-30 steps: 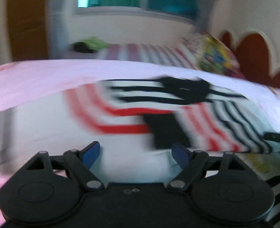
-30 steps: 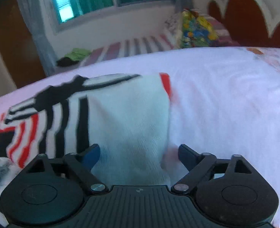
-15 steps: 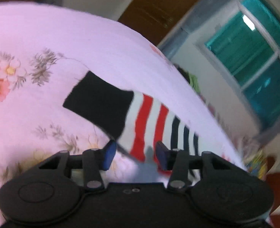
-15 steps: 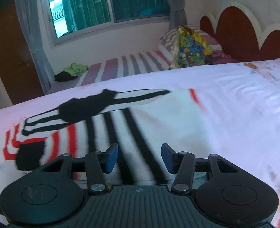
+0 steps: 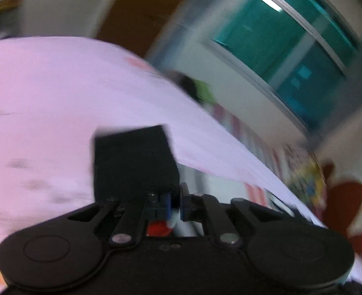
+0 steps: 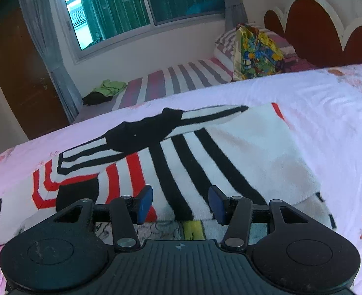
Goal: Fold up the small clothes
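Since half a second ago the left gripper (image 5: 174, 205) has closed, now pinching the black cuff (image 5: 134, 159) of the striped garment (image 6: 205, 162) at frame center, lifted off the bed sheet (image 5: 45, 93). Right gripper (image 6: 181, 202) hovers spread over the garment mid-frame; the sleeve fold looks underway.

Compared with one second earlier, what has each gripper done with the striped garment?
The left gripper closed from open onto the black sleeve cuff of the striped knit garment and swung it up. The right gripper narrowed but is open, holding nothing. The garment's body stayed on the pink floral bedsheet.
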A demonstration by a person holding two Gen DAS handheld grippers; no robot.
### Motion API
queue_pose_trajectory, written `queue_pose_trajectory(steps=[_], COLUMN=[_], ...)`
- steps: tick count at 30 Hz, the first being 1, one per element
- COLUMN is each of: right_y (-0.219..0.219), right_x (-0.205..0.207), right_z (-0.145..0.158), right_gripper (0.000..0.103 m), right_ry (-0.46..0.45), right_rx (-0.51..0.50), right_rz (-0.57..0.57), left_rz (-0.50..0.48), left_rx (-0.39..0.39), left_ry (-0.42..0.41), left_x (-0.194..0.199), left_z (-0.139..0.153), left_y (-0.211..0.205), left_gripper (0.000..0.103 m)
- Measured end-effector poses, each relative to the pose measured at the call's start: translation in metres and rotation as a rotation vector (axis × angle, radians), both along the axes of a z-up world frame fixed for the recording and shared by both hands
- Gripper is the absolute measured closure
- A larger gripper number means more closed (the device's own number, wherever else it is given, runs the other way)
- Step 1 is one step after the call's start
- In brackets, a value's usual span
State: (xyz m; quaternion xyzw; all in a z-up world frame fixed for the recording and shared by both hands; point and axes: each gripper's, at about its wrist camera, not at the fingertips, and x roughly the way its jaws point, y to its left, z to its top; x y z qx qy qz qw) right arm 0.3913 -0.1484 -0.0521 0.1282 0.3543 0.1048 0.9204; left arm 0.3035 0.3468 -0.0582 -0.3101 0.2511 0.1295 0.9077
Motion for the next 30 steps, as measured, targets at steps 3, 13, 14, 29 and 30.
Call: queue_pose_trajectory(steps=[3, 13, 14, 29, 30], right_y=[-0.004, -0.033, -0.037, -0.089, -0.091], right_x=[-0.002, -0.007, -0.007, -0.005, -0.004], right_z=[-0.003, 0.003, 0.004, 0.006, 0.005], right_gripper=[0.052, 0.052, 0.052, 0.052, 0.052], right_ry=[0.010, 0.001, 0.000, 0.020, 0.024], right_rx=[0.019, 0.071, 0.074, 0.147, 0.154], right_rz=[-0.005, 0.027, 0.026, 0.033, 0.035], left_rz=[-0.162, -0.445, -0.454, -0.650, -0.658], left_rx=[0.075, 0.138, 0.137, 0.236, 0.236], left_ry=[0.005, -0.001, -0.006, 0.071, 0.075], left_x=[0.044, 0.114, 0.114, 0.130, 0.130], left_z=[0.011, 0.000, 0.000, -0.017, -0.021], left_y=[-0.056, -0.226, -0.234, -0.327, -0.333], left_gripper=[0.098, 0.098, 0.098, 0.095, 0.090])
